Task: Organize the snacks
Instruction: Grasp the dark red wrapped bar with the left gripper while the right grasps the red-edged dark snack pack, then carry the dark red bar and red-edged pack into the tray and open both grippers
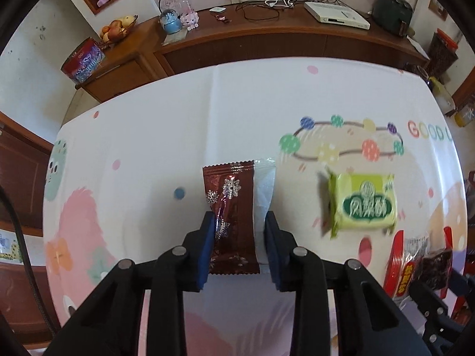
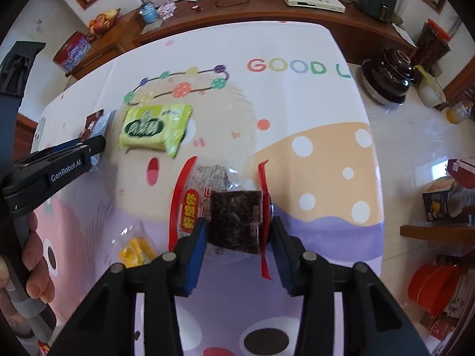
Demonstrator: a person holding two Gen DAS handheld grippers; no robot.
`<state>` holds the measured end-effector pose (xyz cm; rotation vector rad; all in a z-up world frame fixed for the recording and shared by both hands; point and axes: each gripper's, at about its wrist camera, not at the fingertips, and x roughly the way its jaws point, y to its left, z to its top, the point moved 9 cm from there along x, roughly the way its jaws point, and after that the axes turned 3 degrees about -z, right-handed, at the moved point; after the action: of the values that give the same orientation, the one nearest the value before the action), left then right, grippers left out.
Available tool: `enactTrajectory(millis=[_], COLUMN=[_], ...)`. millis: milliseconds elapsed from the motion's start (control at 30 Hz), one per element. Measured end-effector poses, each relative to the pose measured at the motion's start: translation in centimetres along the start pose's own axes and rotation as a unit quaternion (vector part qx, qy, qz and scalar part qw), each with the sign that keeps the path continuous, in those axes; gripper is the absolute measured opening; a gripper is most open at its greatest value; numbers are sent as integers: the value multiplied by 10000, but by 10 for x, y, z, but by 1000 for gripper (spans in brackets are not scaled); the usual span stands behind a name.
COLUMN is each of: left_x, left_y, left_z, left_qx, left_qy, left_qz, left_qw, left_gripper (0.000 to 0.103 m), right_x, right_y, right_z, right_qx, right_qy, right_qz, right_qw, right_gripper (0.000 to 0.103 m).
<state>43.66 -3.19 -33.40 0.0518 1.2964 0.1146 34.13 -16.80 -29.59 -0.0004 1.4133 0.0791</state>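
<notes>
My left gripper is shut on a brown snowflake snack packet, held just above the cartoon tablecloth. My right gripper is shut on a clear red-edged packet of dark dried snack. A green pastry packet lies on the cloth to the right of the left gripper; in the right wrist view it lies ahead and to the left. A small yellow wrapped snack lies on the cloth just left of the right gripper. The left gripper with its brown packet shows at that view's left.
A wooden sideboard runs behind the table with a white set-top box, cables, a snow globe and a fruit basket. A dark pot and red basin stand on the floor to the right of the table.
</notes>
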Motion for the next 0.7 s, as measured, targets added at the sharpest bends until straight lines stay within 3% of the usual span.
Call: enactTrajectory(millis=[133,400,533,700], left_x=[-27,-140,-189,-239], left_y=[17,58,71,80], left_z=[-11,-43,-85,-150], left_qx=[107,306,412,519], left_qy=[-59,-590,-662,-826], left_qz=[200,217,90,-330], left_qw=[9997,9976,9969,9947], left_gripper=[29,29,29,29], right_x=[-19,-98,-146,-197], right_y=[11,35,46,58], right_z=[-7,-29,-56,-105], right_qx=[-99,-143,-137,-232], right_qy=[-176,-745,-1075,-1431], right_qz=[72,468,740,1115], right_qw=[9998,9960,9913,9831], right_gripper=[42,42,42,42])
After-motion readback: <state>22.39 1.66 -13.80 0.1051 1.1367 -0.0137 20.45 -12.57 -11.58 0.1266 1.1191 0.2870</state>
